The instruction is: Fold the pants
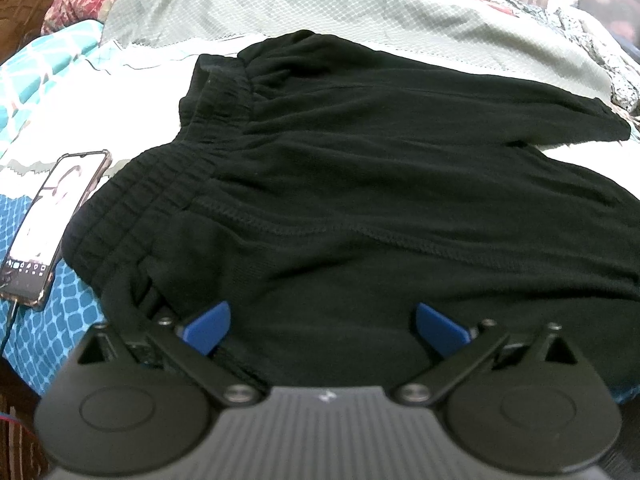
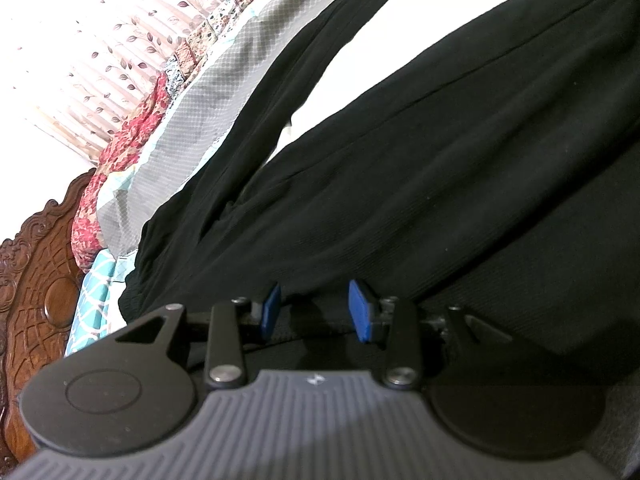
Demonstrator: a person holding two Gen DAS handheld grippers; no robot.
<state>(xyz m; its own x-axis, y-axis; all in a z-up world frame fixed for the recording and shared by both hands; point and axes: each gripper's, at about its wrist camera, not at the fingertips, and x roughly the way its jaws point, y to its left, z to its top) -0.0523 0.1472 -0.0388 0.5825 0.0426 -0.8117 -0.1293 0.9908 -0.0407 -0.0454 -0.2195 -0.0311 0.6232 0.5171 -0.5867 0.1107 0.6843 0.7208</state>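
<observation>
The black pants [image 1: 360, 184] lie spread on the bed, with the ribbed waistband [image 1: 132, 216] at the left and the legs running to the right. My left gripper [image 1: 322, 330] is open, its blue fingertips [image 1: 208, 330] wide apart just over the near edge of the pants by the waistband. In the right wrist view the pants [image 2: 420, 168] fill the middle and right, with both legs running up to the right. My right gripper [image 2: 316, 312] is open, its blue pads [image 2: 362, 312] apart right at the dark fabric. Neither gripper holds anything.
A phone [image 1: 52, 220] with a lit screen and a cable lies on the bedspread left of the waistband. The patterned bedspread [image 1: 240, 4] lies under the pants. A carved wooden headboard [image 2: 32, 280] stands at the left of the right wrist view.
</observation>
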